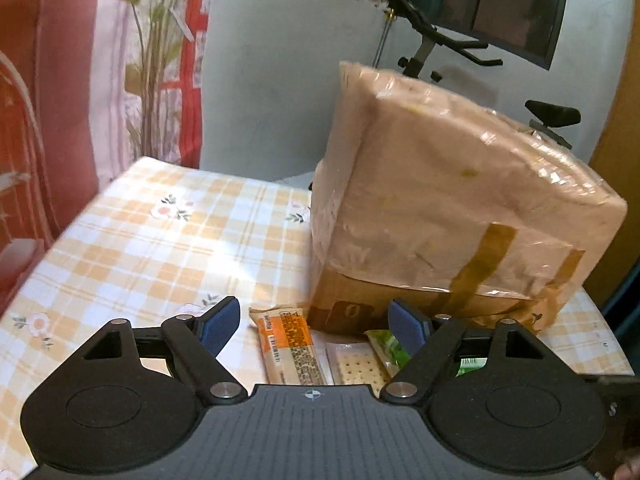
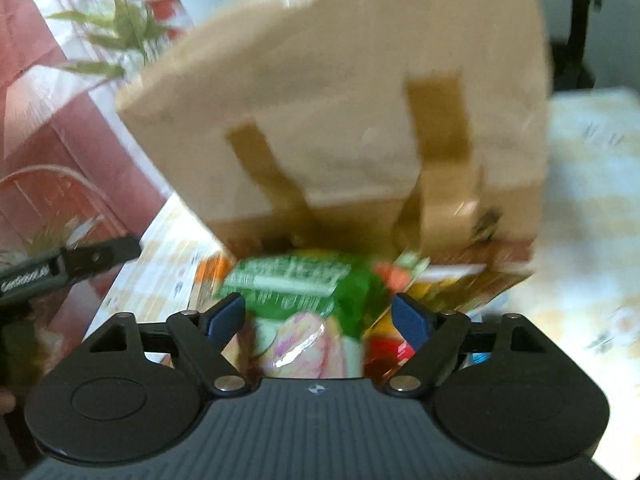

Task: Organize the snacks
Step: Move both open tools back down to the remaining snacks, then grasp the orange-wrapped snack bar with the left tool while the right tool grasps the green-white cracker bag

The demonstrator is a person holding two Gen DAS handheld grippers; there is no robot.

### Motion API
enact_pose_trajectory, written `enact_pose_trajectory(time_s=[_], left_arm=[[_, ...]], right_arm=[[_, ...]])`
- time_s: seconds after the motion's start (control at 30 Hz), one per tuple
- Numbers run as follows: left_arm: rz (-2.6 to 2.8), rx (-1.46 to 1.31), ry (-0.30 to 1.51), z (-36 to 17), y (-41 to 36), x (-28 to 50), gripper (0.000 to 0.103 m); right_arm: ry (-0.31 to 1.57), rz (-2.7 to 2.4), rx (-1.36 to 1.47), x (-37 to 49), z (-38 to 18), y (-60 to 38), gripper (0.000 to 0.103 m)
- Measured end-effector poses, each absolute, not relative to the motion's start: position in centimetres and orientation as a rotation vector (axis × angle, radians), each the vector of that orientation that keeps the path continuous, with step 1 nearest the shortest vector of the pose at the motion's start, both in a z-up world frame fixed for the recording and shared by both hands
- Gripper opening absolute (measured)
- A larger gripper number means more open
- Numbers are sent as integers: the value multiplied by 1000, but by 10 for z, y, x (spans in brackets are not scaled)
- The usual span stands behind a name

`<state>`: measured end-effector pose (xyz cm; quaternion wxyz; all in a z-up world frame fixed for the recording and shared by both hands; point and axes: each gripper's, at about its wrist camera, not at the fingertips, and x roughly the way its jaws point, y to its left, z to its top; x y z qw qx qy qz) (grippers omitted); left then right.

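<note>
Reaching for the snacks beside the box [image 1: 460, 200]
Both grippers' fingers were spread, empty; next, closing on the green packet [image 2: 296, 284].

The left wrist camera looks forward and downward over its tool [image 1: 314, 326] across the checked worktop [image 1: 160, 240] toward a taped cardboard box [image 1: 460, 208]. The right wrist camera, closer and blurred, faces the same box [image 2: 340, 100]; both views share the snack packets [image 2: 296, 284] at its base.
</note>
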<state>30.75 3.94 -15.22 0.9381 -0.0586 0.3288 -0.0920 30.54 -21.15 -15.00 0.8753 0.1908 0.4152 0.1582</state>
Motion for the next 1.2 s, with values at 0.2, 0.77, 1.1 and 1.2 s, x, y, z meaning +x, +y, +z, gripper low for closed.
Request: enact_pose_trajectory(time_s=[0.2,0.77,1.1,1.2], left_arm=[[-213,-58,790,-161,28,333,75],[-120,-103,772,-152,37,270,70],[-126,-149,768,-155,42,254,71],[-111,-132,766,-158,46,265,71]], right_arm=[[921,450,469,322,-168,-218,93],[875,458,472,304,-169,-212,76],[766,319,288,244,-145,-217,74],[766,299,275,235,-143,-219,74]])
